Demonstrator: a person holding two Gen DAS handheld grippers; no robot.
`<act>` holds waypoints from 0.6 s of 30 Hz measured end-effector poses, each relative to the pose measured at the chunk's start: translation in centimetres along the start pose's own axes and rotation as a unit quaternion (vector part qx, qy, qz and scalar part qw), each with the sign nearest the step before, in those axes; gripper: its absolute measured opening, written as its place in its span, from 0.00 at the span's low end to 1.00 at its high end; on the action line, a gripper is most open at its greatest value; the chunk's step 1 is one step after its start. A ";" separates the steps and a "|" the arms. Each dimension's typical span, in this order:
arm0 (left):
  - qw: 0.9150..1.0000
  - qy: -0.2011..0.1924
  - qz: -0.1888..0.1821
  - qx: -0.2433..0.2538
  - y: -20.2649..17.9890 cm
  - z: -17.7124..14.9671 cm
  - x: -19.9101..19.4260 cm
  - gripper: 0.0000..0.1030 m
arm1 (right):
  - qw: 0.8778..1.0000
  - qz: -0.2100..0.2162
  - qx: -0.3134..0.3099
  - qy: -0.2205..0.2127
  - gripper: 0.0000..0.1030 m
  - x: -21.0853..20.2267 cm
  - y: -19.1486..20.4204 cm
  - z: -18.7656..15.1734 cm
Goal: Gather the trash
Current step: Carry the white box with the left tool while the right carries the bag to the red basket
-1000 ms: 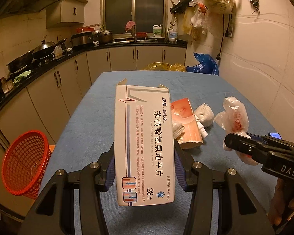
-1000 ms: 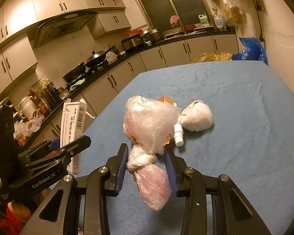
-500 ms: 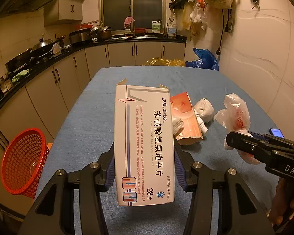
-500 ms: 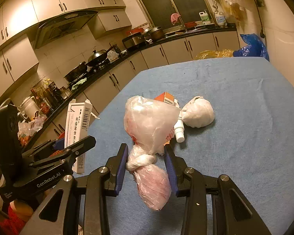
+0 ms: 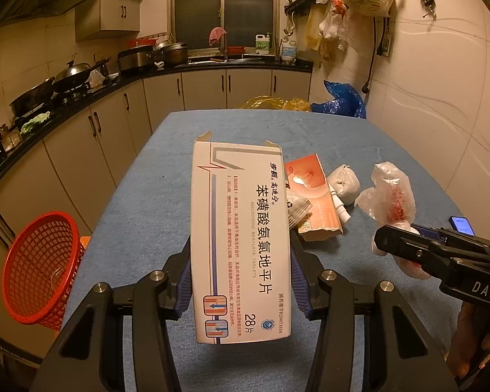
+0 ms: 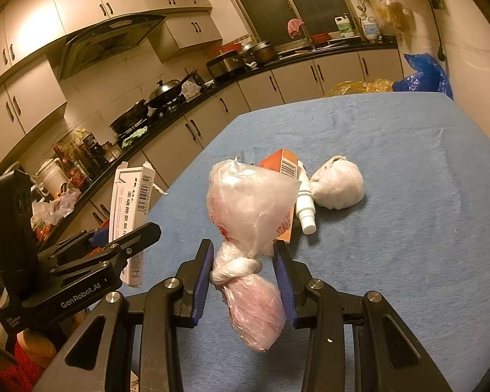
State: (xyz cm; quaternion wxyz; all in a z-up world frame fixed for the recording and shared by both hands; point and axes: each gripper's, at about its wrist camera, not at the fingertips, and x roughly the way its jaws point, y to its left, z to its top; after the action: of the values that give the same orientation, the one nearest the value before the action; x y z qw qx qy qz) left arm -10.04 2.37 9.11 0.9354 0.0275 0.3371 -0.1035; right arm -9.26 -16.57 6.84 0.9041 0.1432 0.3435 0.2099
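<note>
Nothing has changed in the last second: the left claw [image 5: 241, 281] still grips the white tablet box [image 5: 240, 241], and the right claw [image 6: 241, 277] still pinches the knotted plastic bag [image 6: 248, 228] above the tabletop [image 6: 408, 196]. So both pieces seem ready for the red basket [image 5: 39, 268] at nine o'clock. The box reads "AMLODIPINE BESILATE TABLETS" and "28".

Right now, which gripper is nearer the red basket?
Left. The left gripper, holding the white box, is beside the red basket; the right gripper is farther across the table.
</note>
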 end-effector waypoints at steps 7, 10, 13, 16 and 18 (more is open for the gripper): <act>1.000 -0.002 0.002 -0.006 0.3 0.1 -0.2 0.47 | 1.000 0.002 0.001 0.002 0.39 0.2 0.1 0.0; 1.000 -0.003 0.003 -0.010 0.5 0.1 -0.3 0.47 | 1.000 0.004 0.001 0.004 0.39 0.3 0.2 0.0; 1.000 -0.004 0.004 -0.013 0.9 0.0 -0.4 0.47 | 1.000 0.005 0.001 0.007 0.39 0.5 0.5 -0.1; 1.000 -0.005 0.006 -0.018 1.3 -0.1 -0.5 0.47 | 1.000 0.007 -0.002 0.010 0.39 0.8 0.7 -0.1; 1.000 -0.006 0.008 -0.021 1.7 -0.1 -0.6 0.47 | 1.000 0.008 -0.003 0.012 0.39 1.0 0.9 -0.1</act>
State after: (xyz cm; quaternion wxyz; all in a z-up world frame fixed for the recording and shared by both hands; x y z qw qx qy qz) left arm -10.19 4.13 9.38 0.9384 0.0102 0.3337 -0.0890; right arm -8.93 -15.31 6.59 0.8988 0.1407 0.3523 0.2195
